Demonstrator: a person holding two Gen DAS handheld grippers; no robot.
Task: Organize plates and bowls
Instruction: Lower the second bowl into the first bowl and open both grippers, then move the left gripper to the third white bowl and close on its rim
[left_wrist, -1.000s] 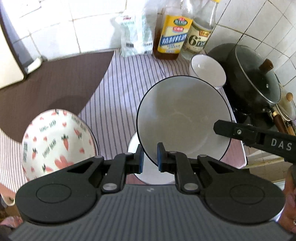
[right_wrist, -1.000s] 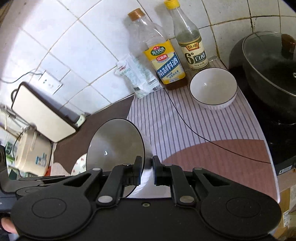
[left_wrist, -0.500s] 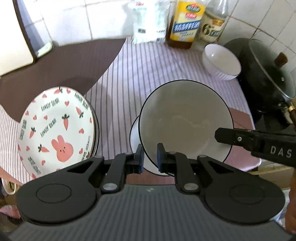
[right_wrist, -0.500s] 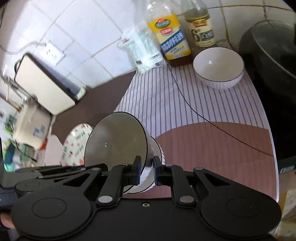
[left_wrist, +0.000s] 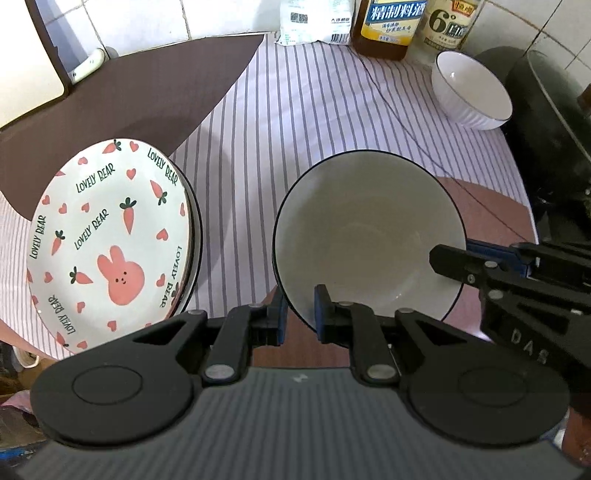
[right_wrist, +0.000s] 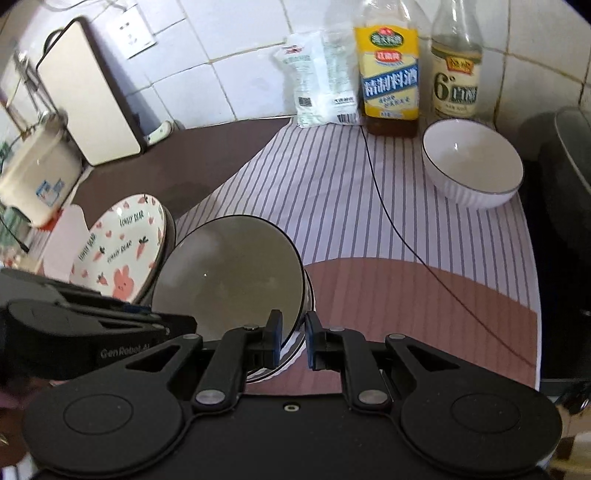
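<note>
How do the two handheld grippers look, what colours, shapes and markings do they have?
The left gripper and the right gripper are matte black, with two round discs, angled link arms with silver pivot pins, and blue finger pads. The left body is ribbed grey. Seen from outside, one reads "DAS", the other "GenRobot.AI".

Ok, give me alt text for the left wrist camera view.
Both the left gripper and right gripper clamp the rim of a white bowl above a striped cloth, beside a rabbit-print plate.
</note>
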